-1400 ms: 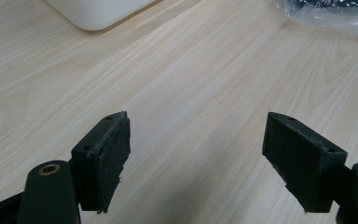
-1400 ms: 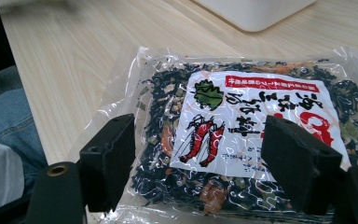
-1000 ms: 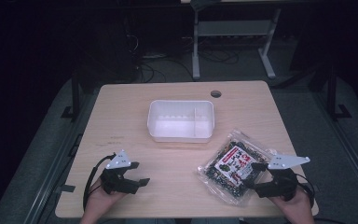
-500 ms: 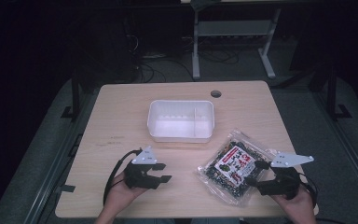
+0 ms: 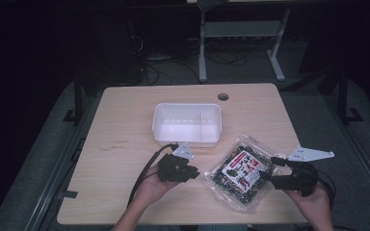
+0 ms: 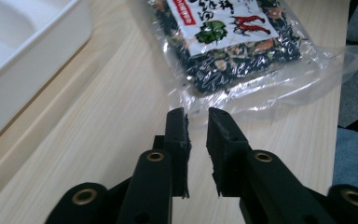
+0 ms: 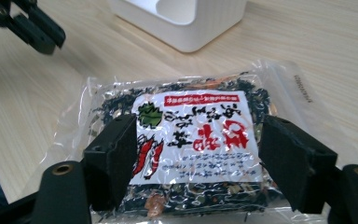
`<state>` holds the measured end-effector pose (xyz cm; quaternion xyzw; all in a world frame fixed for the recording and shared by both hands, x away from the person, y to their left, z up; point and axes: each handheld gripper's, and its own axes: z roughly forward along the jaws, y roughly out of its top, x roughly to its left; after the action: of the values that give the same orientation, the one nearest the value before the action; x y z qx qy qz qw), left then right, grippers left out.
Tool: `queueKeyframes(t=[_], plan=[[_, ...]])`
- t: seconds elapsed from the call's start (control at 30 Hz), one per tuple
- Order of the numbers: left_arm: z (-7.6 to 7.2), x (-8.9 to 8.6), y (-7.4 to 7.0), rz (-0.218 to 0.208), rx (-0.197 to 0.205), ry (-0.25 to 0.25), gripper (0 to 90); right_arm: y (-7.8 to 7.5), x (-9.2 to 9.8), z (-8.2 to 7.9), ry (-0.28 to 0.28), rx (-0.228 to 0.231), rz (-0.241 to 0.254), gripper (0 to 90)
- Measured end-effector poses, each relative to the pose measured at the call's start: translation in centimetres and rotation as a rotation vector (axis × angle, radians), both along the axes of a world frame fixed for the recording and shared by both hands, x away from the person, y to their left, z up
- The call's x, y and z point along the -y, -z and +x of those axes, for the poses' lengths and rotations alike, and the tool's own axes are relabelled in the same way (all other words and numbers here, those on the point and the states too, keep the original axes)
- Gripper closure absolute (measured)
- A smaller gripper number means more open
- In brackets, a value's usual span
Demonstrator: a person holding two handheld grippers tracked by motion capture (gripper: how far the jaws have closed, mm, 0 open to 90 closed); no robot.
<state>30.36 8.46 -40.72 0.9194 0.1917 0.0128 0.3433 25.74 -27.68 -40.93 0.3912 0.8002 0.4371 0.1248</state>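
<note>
Two claws close in on a clear packet of dried food lying on the table.

From the high view, the packet (image 5: 240,172) lies flat on the table (image 5: 125,120) near the front edge, just in front of a white divided tray (image 5: 187,123); the left claw (image 5: 195,172) sits just beside its left edge and the right claw (image 5: 265,175) at its right edge. In the left gripper view, the left claw (image 6: 197,122) has just been closing, its jaws nearly together with nothing between them, the packet's (image 6: 242,51) crinkled edge just ahead. In the right gripper view, the right claw (image 7: 198,154) stands wide open astride the packet (image 7: 186,149), whose white label carries red and black characters I cannot read, with red chilli pictures.
</note>
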Motion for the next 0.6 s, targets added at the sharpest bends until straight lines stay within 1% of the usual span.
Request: queueKeyframes(t=[0.1, 0.13, 0.17, 0.2, 0.23, 0.27, 0.33, 0.4, 0.5, 0.6], plan=[[0.3, 1.4, 0.1, 0.021, -0.011, 0.027, 85.1, -0.4, 0.3, 0.7, 0.021, -0.009, -0.008, 30.1], [0.4, 1.9, 0.2, 0.030, -0.011, 0.031, 86.1, -0.5, 0.5, 0.9, 0.025, -0.012, -0.007, 30.7], [0.4, 1.9, 0.2, 0.030, -0.011, 0.031, 87.5, -0.6, 0.6, 1.1, 0.034, -0.016, -0.003, 30.8], [0.6, 2.7, 0.4, 0.045, -0.011, 0.046, 88.5, -0.8, 0.8, 1.3, 0.040, -0.019, 0.001, 31.3], [0.7, 3.0, 0.5, 0.052, -0.009, 0.050, 89.1, -0.9, 1.0, 1.5, 0.046, -0.024, 0.005, 32.2], [0.7, 3.3, 0.5, 0.060, -0.005, 0.052, 89.3, -0.9, 1.1, 1.7, 0.052, -0.028, 0.007, 32.9], [0.9, 3.9, 0.7, 0.067, -0.013, 0.058, 89.6, -1.0, 1.5, 2.0, 0.068, -0.040, 0.008, 34.0], [1.1, 4.5, 1.0, 0.087, -0.020, 0.063, 89.6, -1.0, 1.8, 2.4, 0.082, -0.051, 0.010, 35.4], [1.3, 5.3, 1.4, 0.110, -0.030, 0.069, 89.7, -0.9, 2.6, 3.1, 0.113, -0.071, 0.016, 38.5], [1.4, 5.9, 1.8, 0.134, -0.037, 0.074, 89.7, -0.5, 3.4, 3.8, 0.156, -0.101, 0.017, 40.7]])
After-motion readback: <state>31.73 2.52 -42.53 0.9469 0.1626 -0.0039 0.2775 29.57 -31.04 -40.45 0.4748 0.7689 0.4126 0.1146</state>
